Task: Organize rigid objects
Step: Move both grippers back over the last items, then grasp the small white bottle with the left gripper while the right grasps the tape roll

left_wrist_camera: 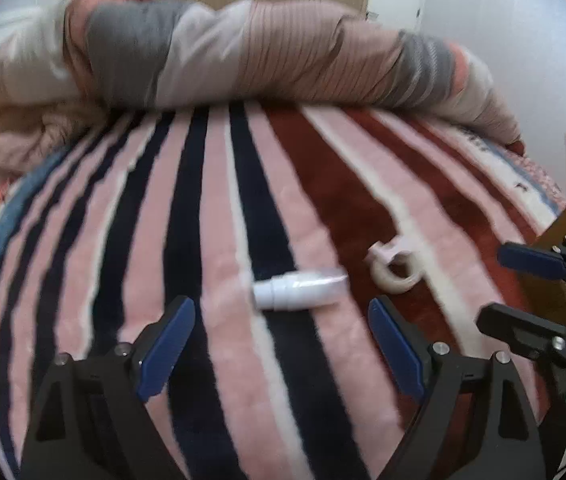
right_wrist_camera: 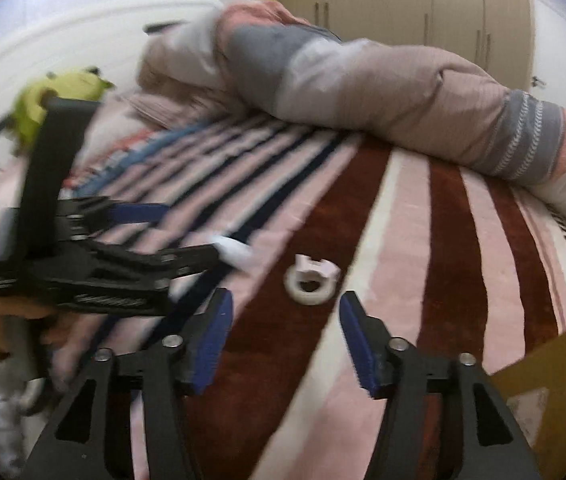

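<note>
Left wrist view, nearest: the left gripper (left_wrist_camera: 281, 344) with its jaws spread wide and nothing between them, hovering over the striped blanket (left_wrist_camera: 219, 240) on the bed.
Task thing, left: a small white bottle (left_wrist_camera: 297, 290) lies on its side just ahead of the jaws, on a pink stripe.
Neighbour: a white ring clip (left_wrist_camera: 393, 266) sits near the bottle's right end, apart from it.
Intruder: the right gripper (left_wrist_camera: 523, 292) pokes in at the right edge, close by.
Room, left: open blanket ahead; a rolled quilt (left_wrist_camera: 243, 52) closes off the far side.

Right wrist view, nearest: the right gripper (right_wrist_camera: 285, 340), jaws parted and empty, lined up on the ring clip (right_wrist_camera: 311, 280) just in front.
Left neighbour: the left gripper (right_wrist_camera: 171, 236) reaches in beside the bottle (right_wrist_camera: 235, 254) (blurred, so contact is unclear).
Edge: a brown box wall (right_wrist_camera: 563, 380) rises at the right.
Risk: I'd say the plush pile could tip either item aside as jaws close, and two grippers this close may knock together.
</note>
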Demonstrator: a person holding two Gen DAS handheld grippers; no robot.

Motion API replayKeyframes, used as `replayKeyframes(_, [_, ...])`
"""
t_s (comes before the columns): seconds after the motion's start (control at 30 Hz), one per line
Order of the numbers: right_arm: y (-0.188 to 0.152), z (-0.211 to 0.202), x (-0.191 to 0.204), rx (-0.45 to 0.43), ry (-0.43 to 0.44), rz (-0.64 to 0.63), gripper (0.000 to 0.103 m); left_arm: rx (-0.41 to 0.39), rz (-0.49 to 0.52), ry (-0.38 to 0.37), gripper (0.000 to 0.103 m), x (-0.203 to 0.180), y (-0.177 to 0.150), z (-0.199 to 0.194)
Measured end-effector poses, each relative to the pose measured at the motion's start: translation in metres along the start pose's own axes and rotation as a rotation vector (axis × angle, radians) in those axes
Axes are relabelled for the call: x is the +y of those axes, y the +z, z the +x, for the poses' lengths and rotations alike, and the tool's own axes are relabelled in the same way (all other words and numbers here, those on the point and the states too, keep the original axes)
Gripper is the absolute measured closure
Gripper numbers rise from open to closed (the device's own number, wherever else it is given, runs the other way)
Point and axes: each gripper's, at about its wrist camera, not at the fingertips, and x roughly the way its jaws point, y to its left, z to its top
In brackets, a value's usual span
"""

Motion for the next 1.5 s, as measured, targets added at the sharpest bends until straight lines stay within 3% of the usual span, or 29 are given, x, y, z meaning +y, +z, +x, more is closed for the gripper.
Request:
replayKeyframes(0.17, [-0.006,0.053,-0.016,0.067,-0.016,0.008,0.047,0.032,-0.030,-0.029,0.016,0.001,-0.006,0.028])
replayKeyframes(0.4, [-0.005,0.078,-0.027,0.076,-0.015,-0.014,0.047,0.024,-0.050,-0.009,0.016,-0.002,-0.002,0.041])
replayKeyframes(0.47, [-0.004,0.080,-0.027,0.070,-0.020,-0.034,0.047,0.022,-0.052,-0.004,0.025,-0.001,0.000,0.042])
replayKeyframes(0.5, [-0.003,0.082,-0.025,0.071,-0.021,-0.042,0.047,0.018,-0.050,0.000,0.038,-0.002,0.000,0.042])
replayKeyframes(0.57, [-0.002,0.084,-0.024,0.075,-0.015,-0.052,0.048,0.015,-0.048,0.007,0.042,-0.001,0.002,0.041])
replayKeyframes(0.73, [-0.001,0.083,-0.022,0.075,-0.002,-0.058,0.055,0.010,-0.061,-0.001,0.042,0.003,0.000,0.032])
replayKeyframes(0.83, [-0.001,0.085,-0.018,0.085,0.000,-0.073,0.066,0.001,-0.060,0.002,0.042,0.004,-0.001,0.019])
replayKeyframes(0.9, [-0.001,0.081,-0.016,0.083,-0.006,-0.079,0.066,-0.008,-0.053,0.002,0.042,0.003,-0.002,0.008])
replayKeyframes(1.13, [0.000,0.029,-0.003,0.008,0.024,-0.074,0.067,-0.081,-0.018,-0.027,0.042,-0.013,0.003,-0.049])
replayKeyframes(1.5, [0.012,-0.139,-0.004,-0.241,-0.002,-0.124,0.067,-0.268,0.112,-0.139,0.042,-0.087,0.026,-0.155])
